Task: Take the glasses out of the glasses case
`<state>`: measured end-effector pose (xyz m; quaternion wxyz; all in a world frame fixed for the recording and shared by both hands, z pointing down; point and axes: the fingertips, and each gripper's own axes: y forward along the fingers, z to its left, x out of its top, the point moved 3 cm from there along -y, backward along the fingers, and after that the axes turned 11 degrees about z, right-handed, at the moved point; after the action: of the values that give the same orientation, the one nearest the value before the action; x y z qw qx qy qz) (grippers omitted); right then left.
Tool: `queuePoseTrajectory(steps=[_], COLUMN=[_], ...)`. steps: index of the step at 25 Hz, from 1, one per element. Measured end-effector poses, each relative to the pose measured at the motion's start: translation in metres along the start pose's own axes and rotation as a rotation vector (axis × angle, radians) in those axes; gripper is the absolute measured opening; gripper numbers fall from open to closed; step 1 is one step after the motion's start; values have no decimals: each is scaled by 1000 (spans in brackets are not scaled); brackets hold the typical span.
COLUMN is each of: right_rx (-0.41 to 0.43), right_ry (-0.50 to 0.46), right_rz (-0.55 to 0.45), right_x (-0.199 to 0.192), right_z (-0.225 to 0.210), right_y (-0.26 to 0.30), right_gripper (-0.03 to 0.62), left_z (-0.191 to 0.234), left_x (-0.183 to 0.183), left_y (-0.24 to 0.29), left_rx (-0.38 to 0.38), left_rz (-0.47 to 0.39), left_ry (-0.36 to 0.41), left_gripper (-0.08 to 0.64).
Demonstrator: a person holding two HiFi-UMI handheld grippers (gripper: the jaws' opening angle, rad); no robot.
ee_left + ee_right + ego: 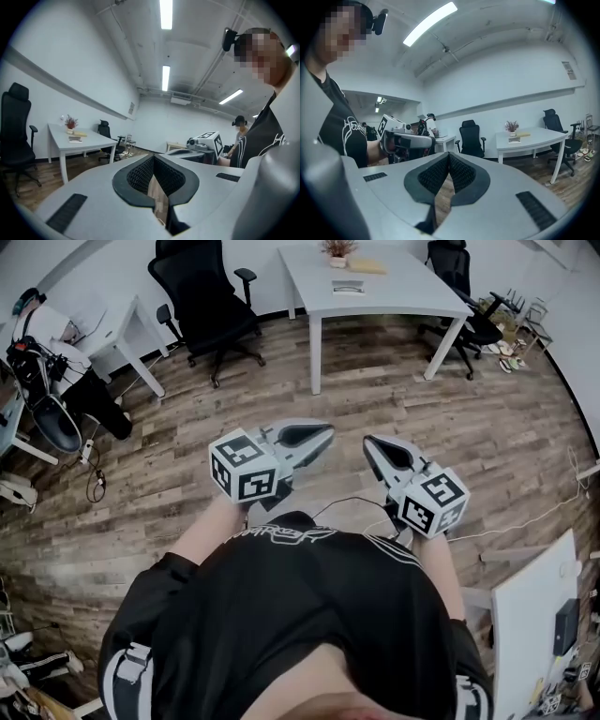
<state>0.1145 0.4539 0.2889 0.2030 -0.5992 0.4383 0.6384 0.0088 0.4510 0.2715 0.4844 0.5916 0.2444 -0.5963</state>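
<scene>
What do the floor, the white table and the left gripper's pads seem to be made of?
Floor: matte wood-look planks, grain and seams visible; wood or laminate, unclear. White table: smooth white, likely painted or laminated board. Pads of the left gripper: black, fine ribbed texture, probably rubber.

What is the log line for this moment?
left gripper: jaws shut, empty | right gripper: jaws shut, empty | glasses case: not in view

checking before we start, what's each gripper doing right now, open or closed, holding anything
Left gripper: closed, nothing between its jaws.
Right gripper: closed, nothing between its jaws.
</scene>
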Motion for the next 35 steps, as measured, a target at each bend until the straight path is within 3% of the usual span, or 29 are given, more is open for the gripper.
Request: queuePoseTrajectory(steps=[4, 8, 12, 15, 24, 35], right_rx=[-11, -29, -69, -87, -131, -142], right_ry=[15, 22, 54, 68, 88, 91], right_rz=[8, -1, 0, 2, 30, 73], right_x=[-8, -6, -8, -6, 29, 104], right_z=[-11, -26, -55, -82, -191, -356], right_y=[4, 8, 22, 39, 133, 283], right_gripper=[8, 9, 9, 9, 9, 9], left_z=[7, 18, 41, 72, 214, 432], left_x=[-5, -1, 3, 10, 36, 84], left_y=[16, 36, 56, 73, 123, 179], left_rx=[-46, -73, -137, -144, -181, -196], left_rz=[31, 41, 35, 22, 43, 53], left_ry=[-22, 9, -7, -11, -35, -89], left_gripper=[9, 11, 11, 10, 9, 8])
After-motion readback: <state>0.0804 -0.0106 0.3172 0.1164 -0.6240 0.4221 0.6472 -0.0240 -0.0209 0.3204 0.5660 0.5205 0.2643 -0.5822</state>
